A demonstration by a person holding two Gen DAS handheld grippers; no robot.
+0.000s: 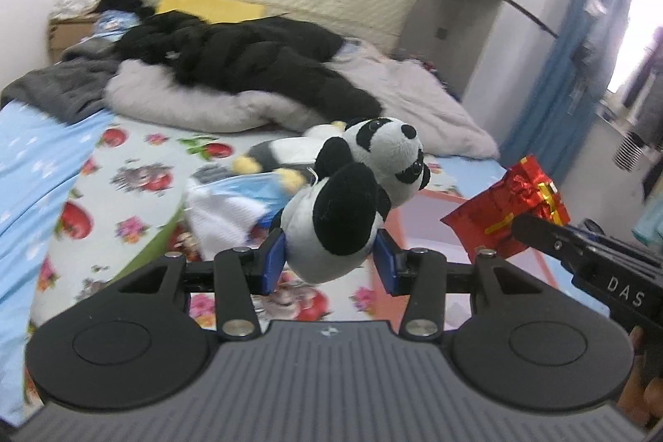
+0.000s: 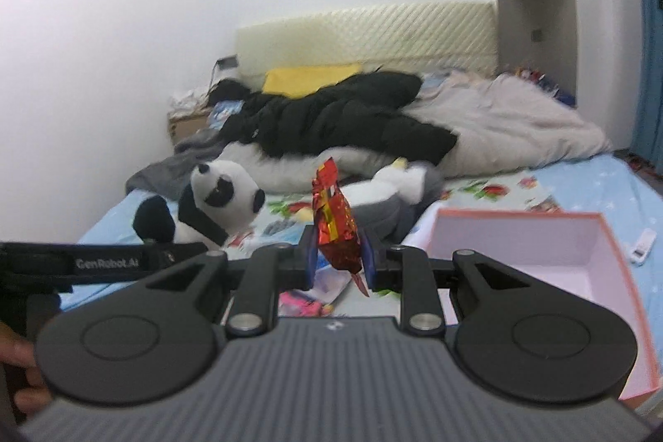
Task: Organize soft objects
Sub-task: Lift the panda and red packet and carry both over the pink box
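Note:
My left gripper (image 1: 329,259) is shut on a black-and-white panda plush (image 1: 352,193), held by its body above the bed, head tilted to the right. The same panda plush (image 2: 219,201) shows at the left of the right wrist view. My right gripper (image 2: 339,259) is shut on a red foil packet with gold ribbon (image 2: 333,226), standing upright between the blue pads. That red packet (image 1: 509,206) also appears at the right of the left wrist view. A grey, white and yellow plush (image 1: 277,156) lies on the bed behind the panda; the grey plush (image 2: 398,189) shows beyond the packet.
A pink open box (image 2: 580,255) sits on the bed (image 1: 136,168) at the right. A black jacket (image 1: 248,52) lies on a grey fluffy blanket (image 1: 414,98) near the headboard. A white cloth and blue mask (image 1: 232,201) lie on the printed sheet. A yellow pillow (image 2: 310,77) is at the back.

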